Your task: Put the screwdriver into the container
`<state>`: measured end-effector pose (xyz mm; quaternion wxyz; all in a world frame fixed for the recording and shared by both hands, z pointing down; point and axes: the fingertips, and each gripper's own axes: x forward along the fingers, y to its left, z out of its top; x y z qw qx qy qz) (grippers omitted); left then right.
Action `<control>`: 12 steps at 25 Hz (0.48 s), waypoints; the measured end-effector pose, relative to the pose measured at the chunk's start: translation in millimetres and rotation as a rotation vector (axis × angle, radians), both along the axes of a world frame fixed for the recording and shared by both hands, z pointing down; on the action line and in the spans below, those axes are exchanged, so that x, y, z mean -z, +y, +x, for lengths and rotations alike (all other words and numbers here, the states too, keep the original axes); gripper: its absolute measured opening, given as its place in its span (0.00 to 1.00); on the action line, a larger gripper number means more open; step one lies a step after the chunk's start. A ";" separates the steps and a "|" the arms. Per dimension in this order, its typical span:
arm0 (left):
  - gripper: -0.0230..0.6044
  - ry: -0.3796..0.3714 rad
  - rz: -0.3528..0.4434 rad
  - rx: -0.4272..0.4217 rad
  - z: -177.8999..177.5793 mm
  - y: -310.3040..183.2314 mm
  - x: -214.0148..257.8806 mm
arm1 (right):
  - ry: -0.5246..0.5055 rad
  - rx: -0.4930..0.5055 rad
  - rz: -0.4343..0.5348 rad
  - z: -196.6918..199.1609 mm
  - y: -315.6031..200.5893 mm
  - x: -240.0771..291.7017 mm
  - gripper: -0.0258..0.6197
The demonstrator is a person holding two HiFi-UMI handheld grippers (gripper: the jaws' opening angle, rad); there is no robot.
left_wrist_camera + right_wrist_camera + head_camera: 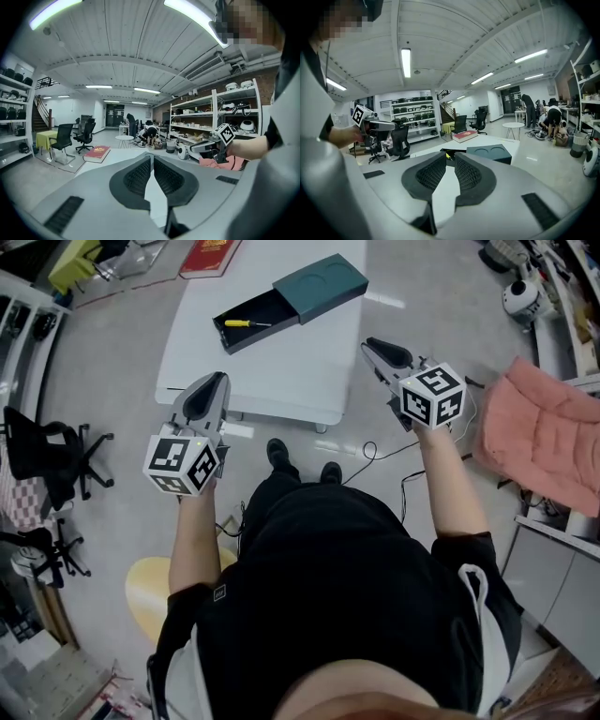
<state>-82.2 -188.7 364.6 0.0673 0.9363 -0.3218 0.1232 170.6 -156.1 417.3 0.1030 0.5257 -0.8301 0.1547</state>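
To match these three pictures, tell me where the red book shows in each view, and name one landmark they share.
Head view: the red book is at the top edge, left of centre.
Left gripper view: left of centre, above the left jaw.
Right gripper view: just right of centre, beyond the dark container.
Shared landmark: the white table; the book is at its far end.
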 end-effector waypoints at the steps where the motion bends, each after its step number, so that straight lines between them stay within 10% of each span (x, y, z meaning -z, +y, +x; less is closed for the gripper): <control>1: 0.09 -0.002 0.004 -0.002 2.3 5.2 1.7 | -0.009 -0.007 0.008 3.2 7.2 2.3 0.16; 12: 0.09 0.043 0.014 -0.043 1.5 26.2 16.4 | -0.041 -0.071 0.079 -18.6 67.6 26.3 0.13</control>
